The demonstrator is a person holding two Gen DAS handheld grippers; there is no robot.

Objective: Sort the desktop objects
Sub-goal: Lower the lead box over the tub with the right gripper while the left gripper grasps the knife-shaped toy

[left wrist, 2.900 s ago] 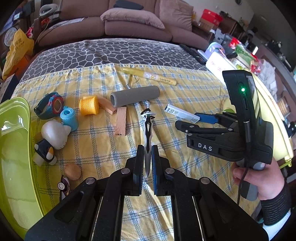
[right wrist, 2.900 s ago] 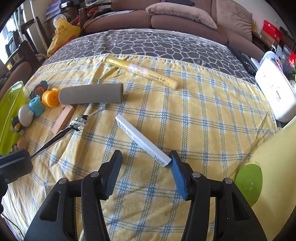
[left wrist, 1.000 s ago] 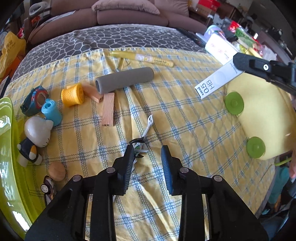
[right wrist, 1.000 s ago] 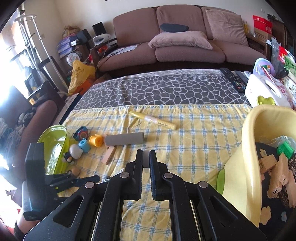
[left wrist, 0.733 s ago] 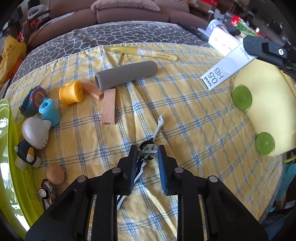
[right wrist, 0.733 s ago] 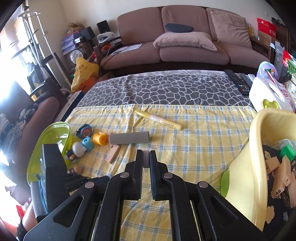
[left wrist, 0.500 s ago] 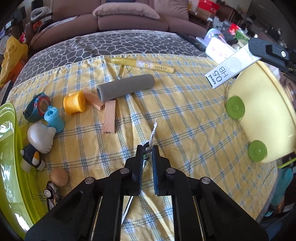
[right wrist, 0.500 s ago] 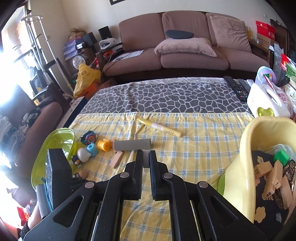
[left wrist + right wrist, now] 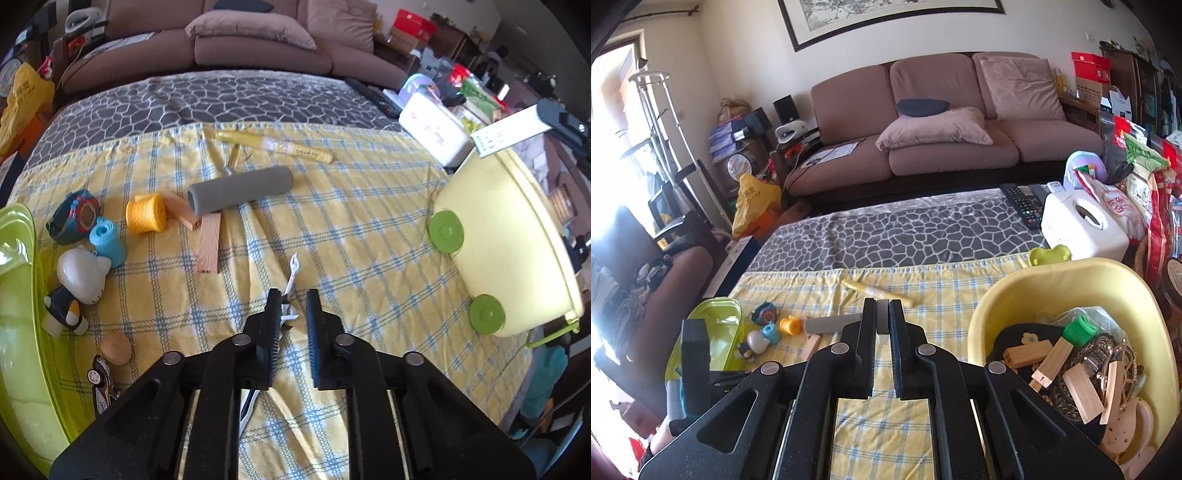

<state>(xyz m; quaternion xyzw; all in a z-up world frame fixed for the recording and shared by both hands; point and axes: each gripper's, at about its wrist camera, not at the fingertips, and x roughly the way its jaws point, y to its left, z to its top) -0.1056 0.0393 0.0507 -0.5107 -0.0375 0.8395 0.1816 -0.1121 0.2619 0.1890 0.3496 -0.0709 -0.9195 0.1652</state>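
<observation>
A yellow-and-blue checked cloth (image 9: 369,236) covers the near part of the table, with a grey stone-patterned cloth (image 9: 207,99) beyond it and a brown sofa (image 9: 942,147) behind. At the right edge stands a pale yellow tub (image 9: 1008,295) holding wooden blocks, a green piece and other small items; at the left edge lies a lime-green tray (image 9: 18,295). The right gripper (image 9: 882,325) is held above the cloth beside the tub's rim, its jaws pressed on a slim white lead case (image 9: 506,134) that sticks out past the fingertips, as the left wrist view shows. The left gripper (image 9: 291,306) points down at the cloth; its jaws have just been opening and stand slightly apart, with a small black-and-silver knife (image 9: 291,273) lying on the cloth between them, its light tip reaching past the fingertips. I cannot tell for sure whether the left pad touches it. Further up the cloth lie a grey foam tube (image 9: 240,190), a long yellow tube (image 9: 273,146) and two wooden blocks (image 9: 208,243). Near the tray sit a yellow spool (image 9: 146,214), a blue roll (image 9: 109,242), a toy watch (image 9: 74,218), a white figurine (image 9: 81,273), a penguin figure (image 9: 62,310), a round wooden piece (image 9: 116,349) and a toy car (image 9: 101,380).
</observation>
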